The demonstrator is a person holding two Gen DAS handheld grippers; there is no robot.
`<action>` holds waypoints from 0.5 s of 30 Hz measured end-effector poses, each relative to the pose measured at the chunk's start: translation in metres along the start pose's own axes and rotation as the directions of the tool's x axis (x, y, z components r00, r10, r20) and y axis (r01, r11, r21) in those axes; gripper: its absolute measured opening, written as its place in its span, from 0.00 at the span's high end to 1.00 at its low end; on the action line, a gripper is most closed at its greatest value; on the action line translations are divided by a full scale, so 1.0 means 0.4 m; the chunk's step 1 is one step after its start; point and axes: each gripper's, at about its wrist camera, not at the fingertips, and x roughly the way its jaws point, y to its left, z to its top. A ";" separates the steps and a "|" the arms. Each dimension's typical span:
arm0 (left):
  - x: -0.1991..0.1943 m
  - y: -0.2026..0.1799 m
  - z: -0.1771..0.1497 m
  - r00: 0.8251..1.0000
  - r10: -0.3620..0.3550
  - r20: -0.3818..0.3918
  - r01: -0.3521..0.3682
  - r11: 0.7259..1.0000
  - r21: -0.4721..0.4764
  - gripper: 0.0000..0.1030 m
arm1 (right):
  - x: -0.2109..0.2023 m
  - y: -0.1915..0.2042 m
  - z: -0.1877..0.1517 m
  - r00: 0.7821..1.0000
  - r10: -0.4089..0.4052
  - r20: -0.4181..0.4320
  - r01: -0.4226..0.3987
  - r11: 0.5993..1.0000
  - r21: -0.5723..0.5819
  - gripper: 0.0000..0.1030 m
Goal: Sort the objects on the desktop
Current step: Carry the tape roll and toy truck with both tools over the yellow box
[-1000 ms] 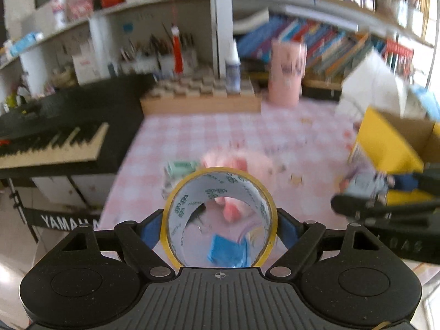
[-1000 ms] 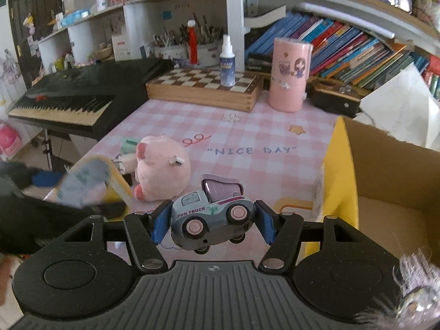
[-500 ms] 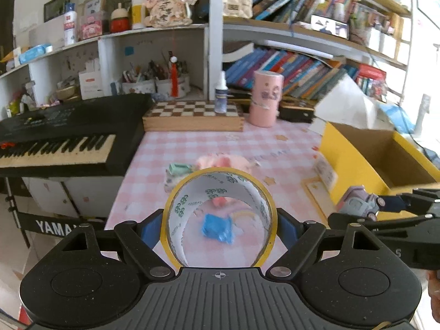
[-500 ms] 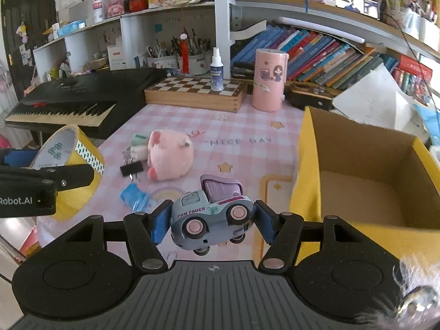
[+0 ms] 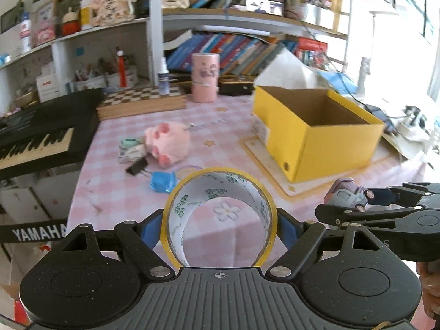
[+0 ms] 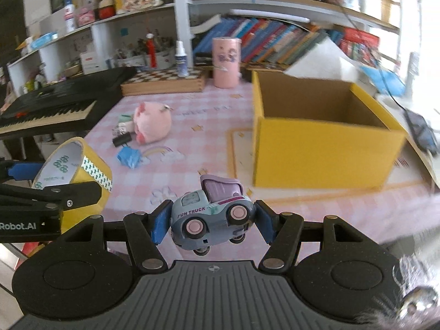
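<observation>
My left gripper (image 5: 218, 227) is shut on a yellow roll of tape (image 5: 220, 176), held upright above the near edge of the pink checked table (image 5: 225, 134). My right gripper (image 6: 210, 221) is shut on a grey toy truck (image 6: 211, 216) with pink wheels, held off the table. Each gripper shows in the other's view: the toy truck (image 5: 348, 195) at the right, the roll of tape (image 6: 74, 170) at the left. An open yellow cardboard box (image 5: 316, 132) (image 6: 321, 137) stands on the table ahead and to the right.
A pink plush pig (image 5: 167, 141), a black binder clip (image 5: 136, 167), a blue packet (image 5: 162, 181) and a green-white pack (image 5: 129, 148) lie left of centre. A chessboard box (image 5: 140, 103), a pink canister (image 5: 205, 77) and a keyboard (image 5: 35, 137) stand behind.
Both grippers have swung to the right with their loads, drawing back from the table. The yellow box now sits more central in both views and the plush pig has shifted left.
</observation>
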 end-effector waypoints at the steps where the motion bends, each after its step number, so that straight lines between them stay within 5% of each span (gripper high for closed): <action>1: -0.003 -0.009 -0.005 1.000 -0.012 -0.003 0.012 1.000 0.010 0.18 | -0.010 -0.003 -0.012 1.000 -0.010 -0.001 0.010 1.000 0.009 0.41; 15: -0.029 -0.070 -0.025 0.994 -0.109 0.003 0.109 0.991 0.074 0.18 | -0.090 -0.041 -0.075 0.994 -0.105 -0.029 0.107 0.992 0.074 0.41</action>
